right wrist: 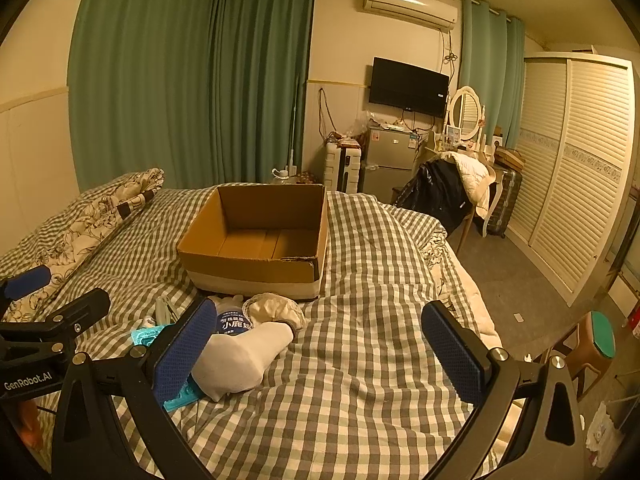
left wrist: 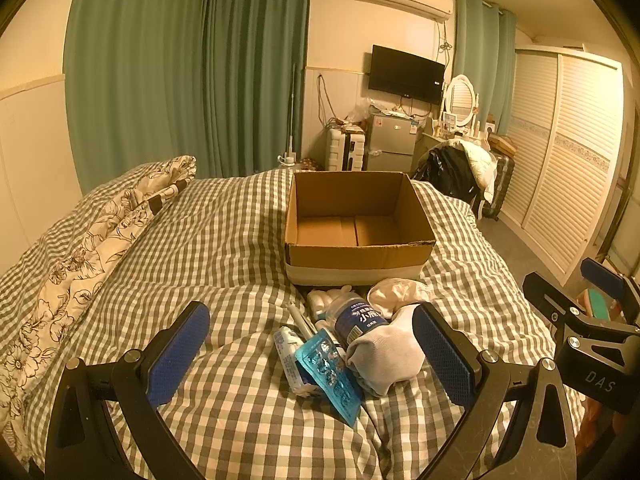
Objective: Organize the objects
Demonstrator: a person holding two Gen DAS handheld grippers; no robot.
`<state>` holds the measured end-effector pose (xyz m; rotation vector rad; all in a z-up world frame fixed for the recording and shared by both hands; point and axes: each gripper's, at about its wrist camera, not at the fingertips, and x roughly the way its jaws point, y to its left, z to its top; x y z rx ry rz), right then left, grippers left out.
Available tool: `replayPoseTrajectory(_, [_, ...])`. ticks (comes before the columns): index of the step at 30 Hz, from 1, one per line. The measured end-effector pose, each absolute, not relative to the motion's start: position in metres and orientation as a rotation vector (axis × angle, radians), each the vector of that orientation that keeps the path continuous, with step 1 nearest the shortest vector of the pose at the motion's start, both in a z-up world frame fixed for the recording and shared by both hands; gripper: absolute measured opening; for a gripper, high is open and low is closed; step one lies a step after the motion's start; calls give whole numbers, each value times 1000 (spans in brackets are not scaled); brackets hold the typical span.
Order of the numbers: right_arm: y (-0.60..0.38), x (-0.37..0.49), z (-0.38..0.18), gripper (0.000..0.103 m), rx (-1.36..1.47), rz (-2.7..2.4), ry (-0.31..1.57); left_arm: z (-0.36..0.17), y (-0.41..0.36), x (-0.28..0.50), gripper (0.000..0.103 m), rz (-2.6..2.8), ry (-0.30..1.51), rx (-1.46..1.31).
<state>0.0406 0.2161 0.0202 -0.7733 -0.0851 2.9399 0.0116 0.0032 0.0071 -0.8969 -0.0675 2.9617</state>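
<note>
My left gripper (left wrist: 312, 354) hangs low over the bed (left wrist: 224, 240), its jaws spread wide and holding nothing. Between the blue pads (left wrist: 178, 354) lies a small heap on the gingham cover: a white sock (left wrist: 384, 360) nearest my right-hand pad, a water bottle with a dark blue label (left wrist: 356, 318) lying on its side and partly tucked under that sock, a teal blister pack (left wrist: 330, 376) leaning against a small white tissue packet (left wrist: 290, 358), and a thin white pen-like stick (left wrist: 300, 320) behind them. I cannot tell whether the right-hand pad touches the sock; from here the two sit just beside each other. A crumpled cream cloth (left wrist: 396, 292) rests beyond the bottle, right at the foot of the open cardboard box (left wrist: 356, 256), whose inside shows only bare flaps.

My right gripper (right wrist: 316, 346) is also spread wide and grips nothing. Most of what lies between its pads is checked cover; the heap sits at its left pad (right wrist: 184, 352), which overlaps the sock (right wrist: 240, 364) and bottle (right wrist: 236, 322) in view. The cardboard box (right wrist: 248, 268) stands just beyond, to the left of centre.
</note>
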Motion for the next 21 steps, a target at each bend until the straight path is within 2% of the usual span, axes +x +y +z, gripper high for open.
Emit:
replayPoseTrajectory(8, [217,38,12,103,-812,2943,-89,-5,6,5,103,2952,-59,-971])
replayPoseTrajectory(21, [233,16,-24,103,-943,2893,-50,-64,22,-25,100,2853,-12,-1198])
